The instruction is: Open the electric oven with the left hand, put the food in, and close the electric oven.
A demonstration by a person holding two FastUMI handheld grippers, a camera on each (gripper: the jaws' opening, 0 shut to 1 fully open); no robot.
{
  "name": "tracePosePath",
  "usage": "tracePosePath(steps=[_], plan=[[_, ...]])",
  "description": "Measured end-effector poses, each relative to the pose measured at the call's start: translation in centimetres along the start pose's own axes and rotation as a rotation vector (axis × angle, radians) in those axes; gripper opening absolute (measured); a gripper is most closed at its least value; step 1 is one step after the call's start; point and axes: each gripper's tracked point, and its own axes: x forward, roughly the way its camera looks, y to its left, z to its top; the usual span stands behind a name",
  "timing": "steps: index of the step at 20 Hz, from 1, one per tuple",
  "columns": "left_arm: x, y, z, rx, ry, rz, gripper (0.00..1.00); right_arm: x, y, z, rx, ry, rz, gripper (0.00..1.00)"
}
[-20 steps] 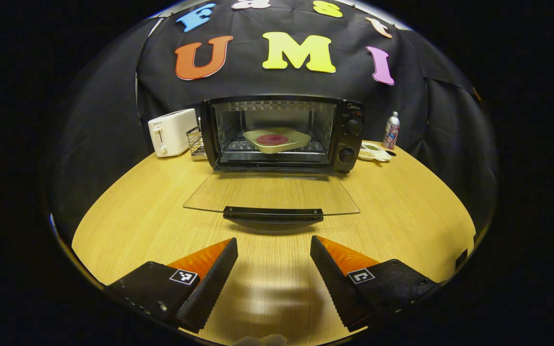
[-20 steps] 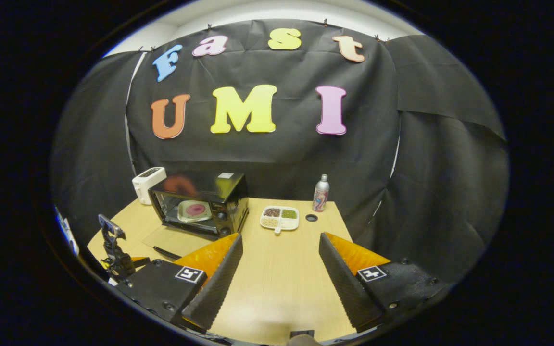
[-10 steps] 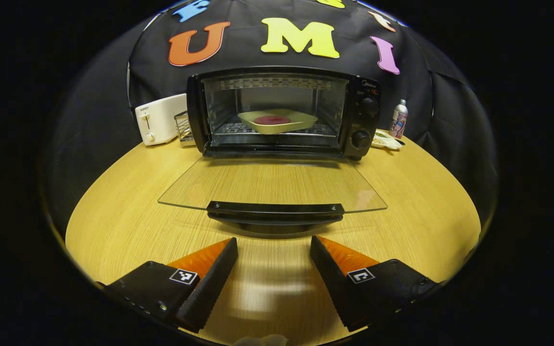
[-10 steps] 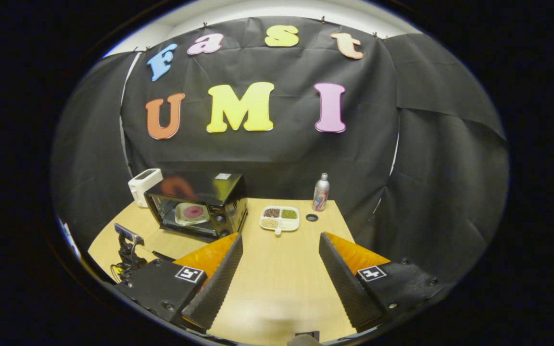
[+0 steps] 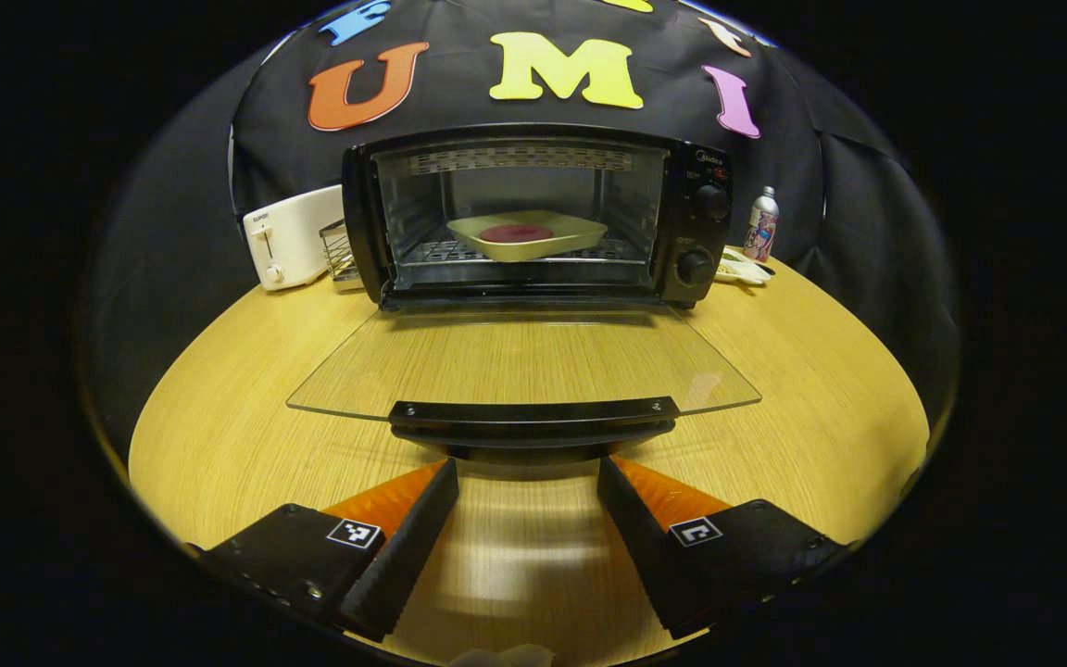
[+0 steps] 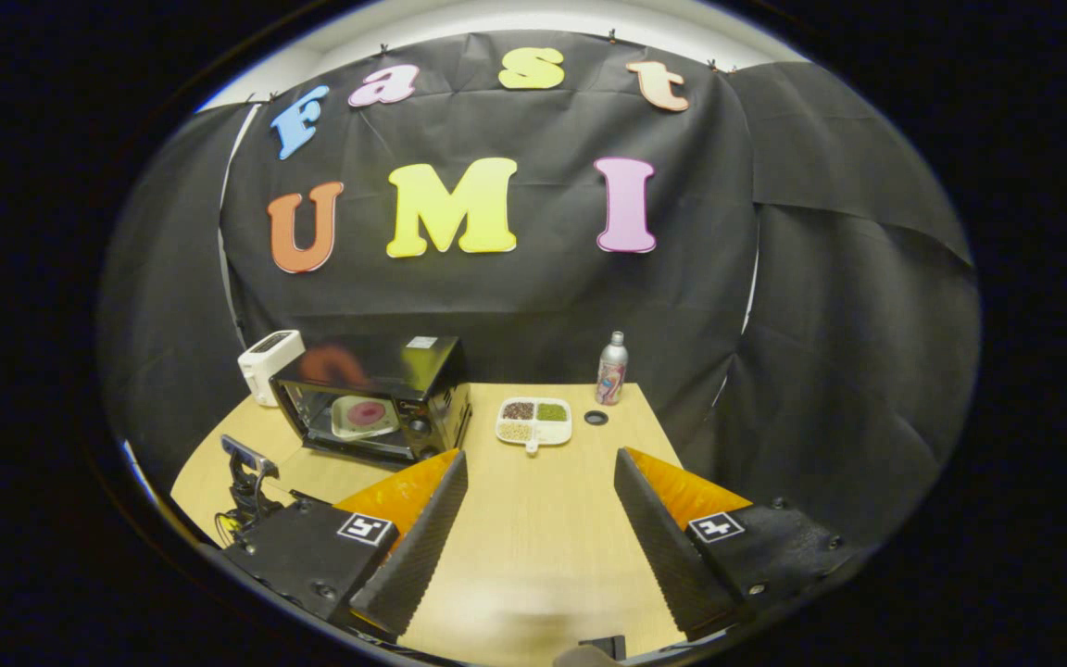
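Note:
The black electric oven (image 5: pixel 696 222) stands at the back of the wooden table, its glass door (image 5: pixel 524 357) folded down flat toward me. Inside on the rack rests a pale tray holding a round red piece of food (image 5: pixel 517 232). My left gripper (image 5: pixel 526 482) is open, its fingertips just short of the door's black handle (image 5: pixel 533 413) and touching nothing. In the right gripper view the oven (image 6: pixel 376 403) sits far off at the left with the food (image 6: pixel 364 413) inside. My right gripper (image 6: pixel 539 477) hovers open above the table, holding nothing. The left gripper's rear (image 6: pixel 242 477) shows at that view's lower left.
A white toaster (image 5: pixel 288 236) and a wire rack (image 5: pixel 339 255) stand left of the oven. To its right lie a divided snack dish (image 6: pixel 534 421), a small dark cap (image 6: pixel 596 418) and a metal bottle (image 6: pixel 610 369). Black cloth walls close in the table (image 5: pixel 821 389).
My left gripper has moved forward toward the oven, so the open door's handle now sits just ahead of its fingertips. The right gripper drifted slightly back. Both stay open.

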Motion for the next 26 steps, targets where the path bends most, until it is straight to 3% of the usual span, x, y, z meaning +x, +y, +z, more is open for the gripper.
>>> tracePosePath(steps=[2, 6, 9, 10, 12, 18, 26], plan=[[-0.3, 0.2, 0.7, 0.008, -0.008, -0.008, 0.98, -0.2, 0.1, 0.0, 0.013, -0.004, -0.001, 0.96], [-0.9, 0.3, 3.4, 0.01, -0.037, -0.022, 0.97, -0.6, 0.0, -0.3, 0.041, -0.004, -0.017, 1.0], [-1.2, 0.3, 6.4, 0.018, -0.073, -0.032, 0.97, -0.8, -0.1, -0.6, 0.054, -0.01, -0.03, 1.0], [-1.2, 0.3, 7.5, 0.024, -0.085, -0.038, 0.97, -0.9, -0.2, -0.9, 0.065, -0.01, -0.036, 0.96], [-1.2, 0.2, 9.8, 0.039, -0.109, -0.046, 0.97, -1.1, 0.1, -1.3, 0.104, -0.006, -0.036, 1.0], [-0.5, 0.5, 16.6, 0.062, -0.194, -0.05, 0.97, -1.9, -0.4, -1.5, 0.133, -0.02, -0.07, 1.0], [-2.0, 0.5, 14.4, 0.07, -0.169, -0.084, 0.97, -2.3, 0.7, -0.5, 0.143, -0.047, -0.081, 0.96]])
